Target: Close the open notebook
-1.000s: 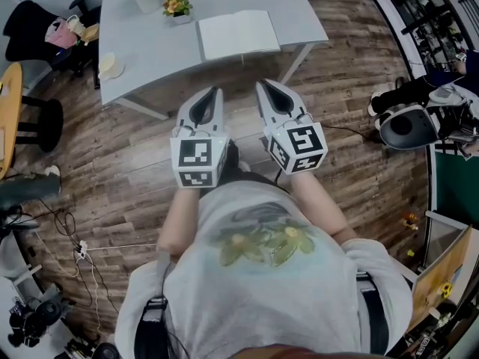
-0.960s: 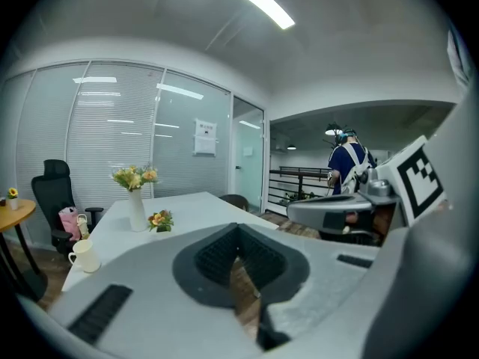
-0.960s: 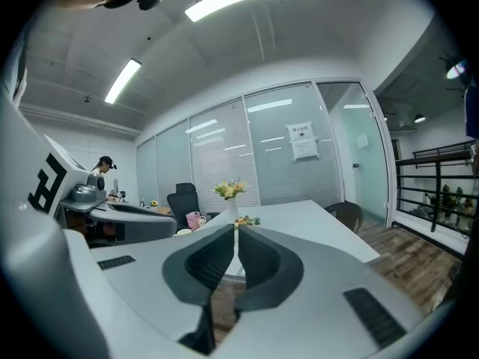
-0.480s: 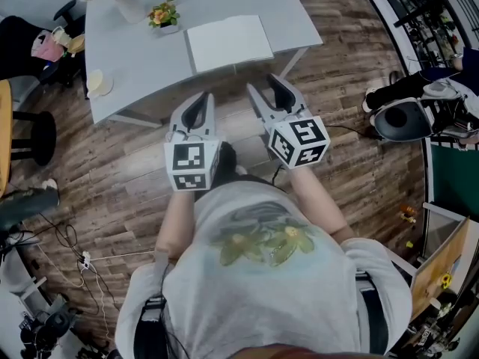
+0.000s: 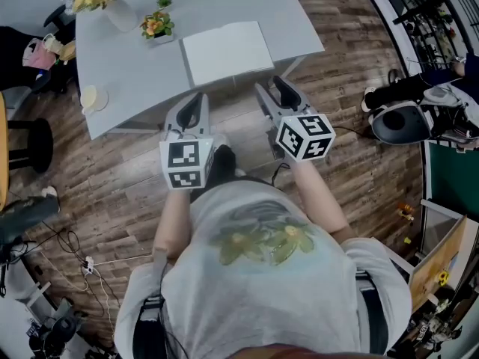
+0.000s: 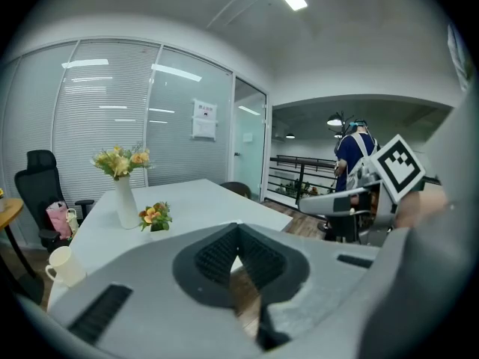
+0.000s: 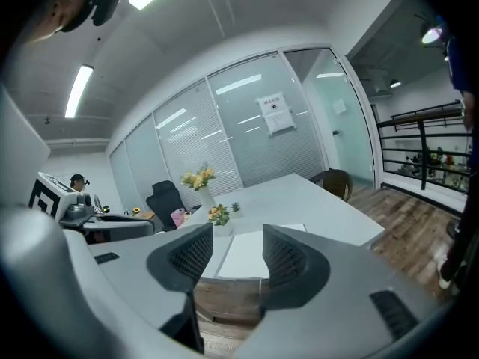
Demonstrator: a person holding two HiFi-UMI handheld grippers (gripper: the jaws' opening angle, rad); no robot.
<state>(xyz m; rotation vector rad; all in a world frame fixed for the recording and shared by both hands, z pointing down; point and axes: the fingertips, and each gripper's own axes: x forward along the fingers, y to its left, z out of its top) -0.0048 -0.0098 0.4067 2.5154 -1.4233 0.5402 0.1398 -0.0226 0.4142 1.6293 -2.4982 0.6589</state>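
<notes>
The open notebook (image 5: 227,51) lies flat with white pages up on the grey table (image 5: 142,69), near its front edge. Both grippers hover over the wooden floor just short of that edge, pointing at the table. My left gripper (image 5: 197,97) is shut, its pads meeting at the tip, with nothing in it. My right gripper (image 5: 269,87) is to its right, below the notebook's right half. Its jaws are opening with nothing between them. In the right gripper view the notebook (image 7: 251,254) shows through the gap of the right gripper (image 7: 238,259), still some way off.
On the table behind the notebook stand a white vase of yellow flowers (image 5: 112,2) and a small potted plant (image 5: 156,25); a cup (image 5: 91,97) sits at the left corner. A black chair (image 5: 22,43) is left of the table, and equipment (image 5: 404,122) stands at right.
Both grippers have moved forward toward the table, which now sits closer in view. The right jaws, shut a second ago, have spread apart; the left stays shut.
</notes>
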